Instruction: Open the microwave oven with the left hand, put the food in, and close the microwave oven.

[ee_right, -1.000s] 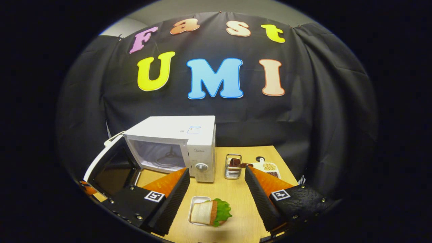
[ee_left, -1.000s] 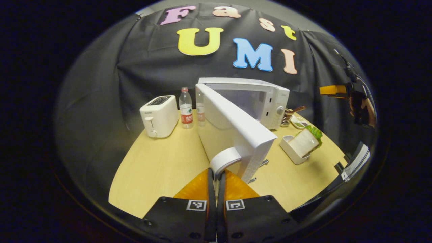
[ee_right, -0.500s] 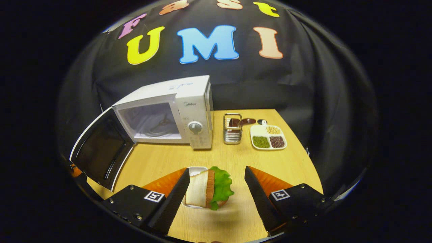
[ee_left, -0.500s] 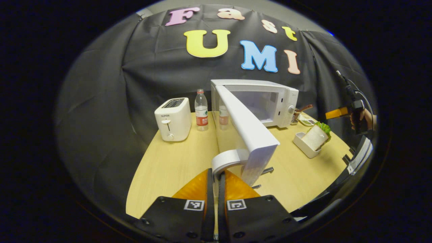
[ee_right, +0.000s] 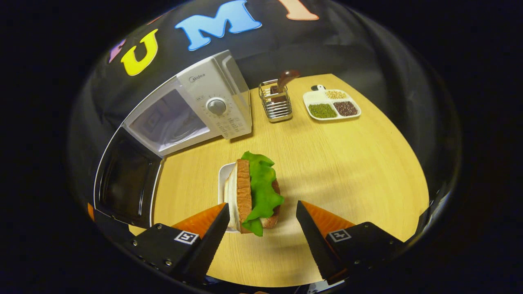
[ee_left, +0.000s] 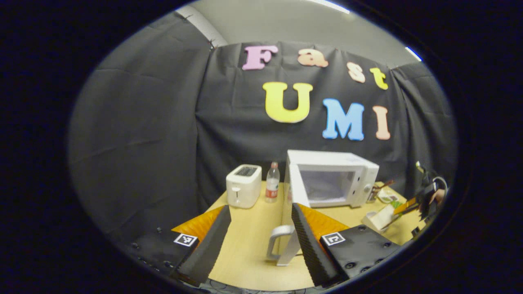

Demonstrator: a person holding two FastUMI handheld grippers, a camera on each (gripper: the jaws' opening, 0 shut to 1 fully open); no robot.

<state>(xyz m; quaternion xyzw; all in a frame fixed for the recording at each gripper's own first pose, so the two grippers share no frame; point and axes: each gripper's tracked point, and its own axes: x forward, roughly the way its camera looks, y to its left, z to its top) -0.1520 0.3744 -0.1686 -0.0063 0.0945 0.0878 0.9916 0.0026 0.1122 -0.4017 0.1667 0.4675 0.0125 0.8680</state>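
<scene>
Left gripper point(ee_left: 261, 232) hangs with its fingers spread wide, nothing between them, just short of the microwave door point(ee_left: 291, 212). That door stands swung wide open, its curved white handle point(ee_left: 276, 243) between the fingers in the left gripper view but touching neither. The microwave point(ee_left: 333, 183) sits toward the table's point(ee_right: 347, 163) back edge, cavity bare. Left of it, along the back, stand a water bottle point(ee_left: 271, 188) and a white toaster point(ee_left: 244, 185).

Over to the right gripper point(ee_right: 261, 228): fingers apart, poised just above the sandwich point(ee_right: 253, 192), which stands on edge in a small white tray point(ee_right: 222, 179) mid-table, lettuce on the right. No contact that I can make out. At the far right corner, a wire utensil holder point(ee_right: 276, 102) and a divided dish of beans point(ee_right: 331, 106).
</scene>
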